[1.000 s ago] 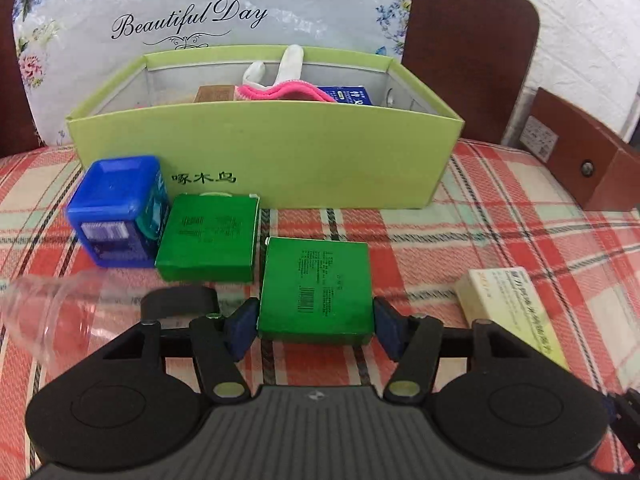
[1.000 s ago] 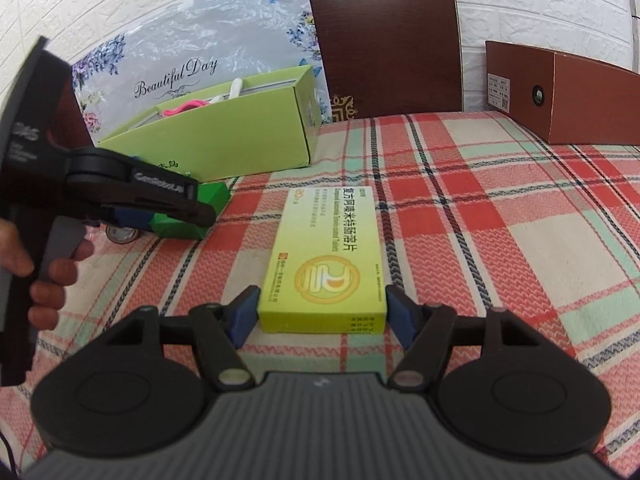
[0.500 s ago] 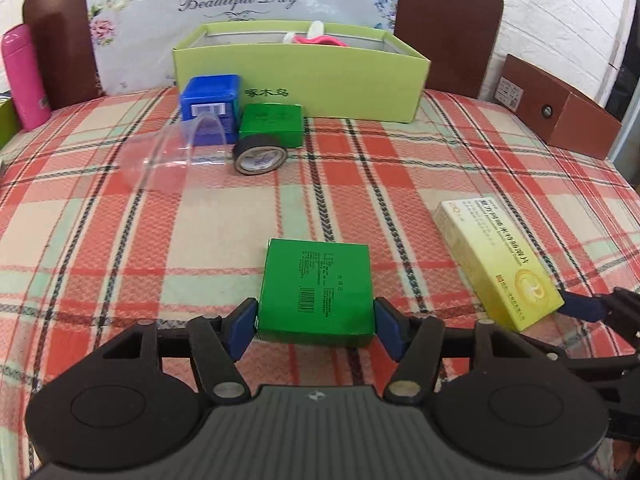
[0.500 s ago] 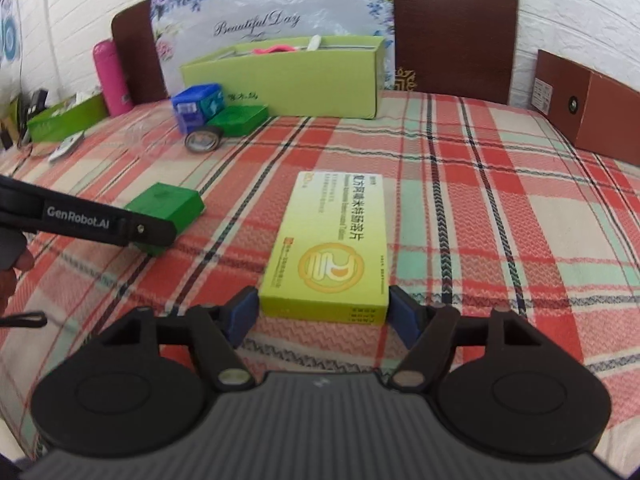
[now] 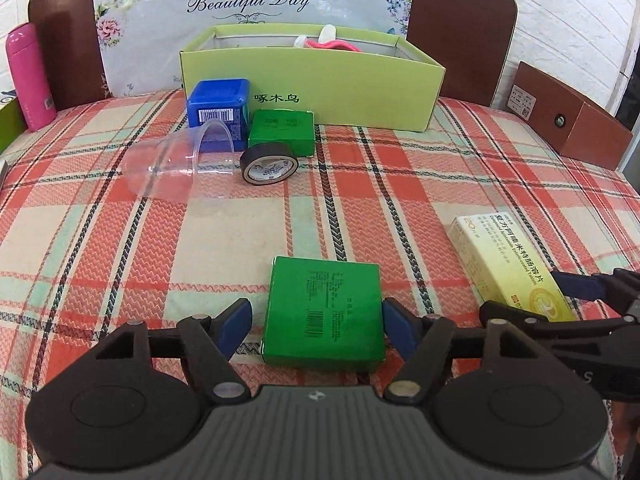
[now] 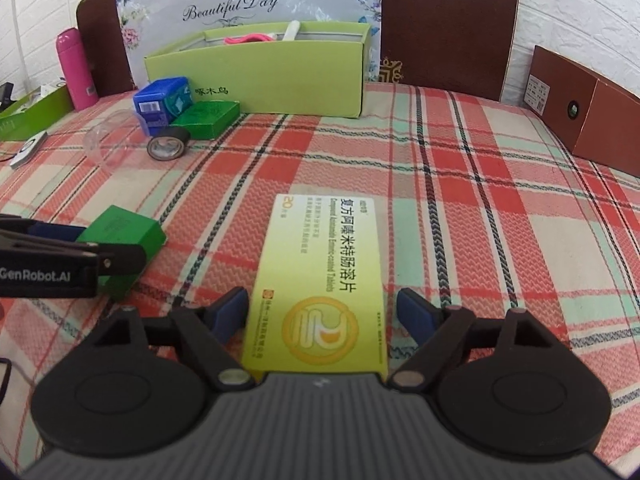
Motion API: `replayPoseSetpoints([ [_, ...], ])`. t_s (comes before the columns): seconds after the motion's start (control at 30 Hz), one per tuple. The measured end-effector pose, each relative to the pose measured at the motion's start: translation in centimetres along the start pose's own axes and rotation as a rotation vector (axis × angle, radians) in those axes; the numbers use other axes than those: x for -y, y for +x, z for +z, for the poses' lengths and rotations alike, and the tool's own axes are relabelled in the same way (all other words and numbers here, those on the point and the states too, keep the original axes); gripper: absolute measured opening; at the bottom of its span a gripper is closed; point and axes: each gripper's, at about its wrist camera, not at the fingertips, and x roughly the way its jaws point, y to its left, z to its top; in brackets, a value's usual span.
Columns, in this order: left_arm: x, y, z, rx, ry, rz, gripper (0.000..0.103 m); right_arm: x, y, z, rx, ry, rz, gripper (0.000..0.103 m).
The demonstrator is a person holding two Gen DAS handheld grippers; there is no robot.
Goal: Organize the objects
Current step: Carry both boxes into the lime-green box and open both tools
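A green box [image 5: 323,314] lies on the plaid cloth between the fingers of my left gripper [image 5: 316,320], which is open with small gaps on both sides. It also shows in the right wrist view [image 6: 124,236]. A yellow medicine box [image 6: 320,284] lies between the fingers of my right gripper [image 6: 323,312], also open with gaps. The same box shows in the left wrist view [image 5: 508,268]. A light green open carton [image 5: 312,80] stands at the back.
Near the carton are a blue box [image 5: 218,110], a second green box [image 5: 282,130], a black tape roll [image 5: 269,162] and a clear plastic cup [image 5: 176,164] on its side. A pink bottle [image 5: 30,76] stands far left, a brown box [image 5: 568,120] far right.
Both grippers pulled back from the carton toward the near side of the table with their boxes. Both have now opened, leaving the green box and the yellow box on the cloth.
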Motion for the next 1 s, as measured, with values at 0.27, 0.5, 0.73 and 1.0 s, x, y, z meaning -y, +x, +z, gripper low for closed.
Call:
replayPoseSetpoints([
  [0.27, -0.1, 0.2, -0.1, 0.003, 0.015, -0.007, 0.073, 0.0, 0.3, 0.1, -0.004, 0.008, 0.008, 0.074],
  [0.5, -0.3, -0.8, 0.0, 0.032, 0.028, -0.019, 0.064, -0.2, -0.1, 0.2, 0.015, 0.019, 0.03, 0.066],
  [0.73, -1.9, -5.3, 3.8, 0.176, 0.038, -0.059, 0.064, -0.3, -3.3, 3.5, 0.14, 0.05, 0.145, 0.066],
  [1.0, -4.2, -5.9, 13.0, 0.326, 0.015, -0.017, 0.064, -0.6, -3.5, 12.2, 0.293, 0.039, 0.187, 0.066],
])
